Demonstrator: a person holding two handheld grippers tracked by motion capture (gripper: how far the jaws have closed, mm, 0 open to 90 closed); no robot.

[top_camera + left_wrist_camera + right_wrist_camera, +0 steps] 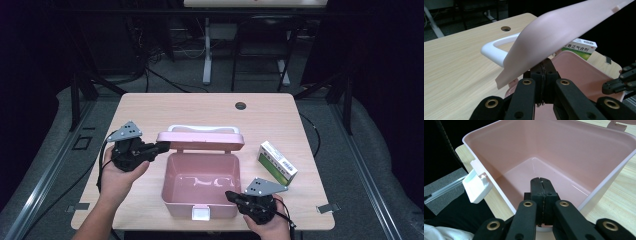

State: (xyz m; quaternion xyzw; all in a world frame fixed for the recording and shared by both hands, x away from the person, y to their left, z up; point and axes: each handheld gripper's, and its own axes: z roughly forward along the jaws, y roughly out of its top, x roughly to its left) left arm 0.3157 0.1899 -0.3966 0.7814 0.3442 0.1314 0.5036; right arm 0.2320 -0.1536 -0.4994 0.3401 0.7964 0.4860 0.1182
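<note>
On the desk (150, 107): pink box (200, 192), lid (200, 140) raised, white handle (202, 128). Left gripper (162, 146) fingers together, pressed under the lid; right gripper (231, 195) fingers together at the front wall.

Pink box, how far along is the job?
Done: the pink box is unlatched and its lid is up. In hand: the shut left gripper props the lid; the shut right gripper is at the front rim. Left: the medicine carton is on the table, outside.

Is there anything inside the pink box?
No, the pink box is bare inside, down to its shiny bottom, and the green and white carton lies outside on the table.
</note>
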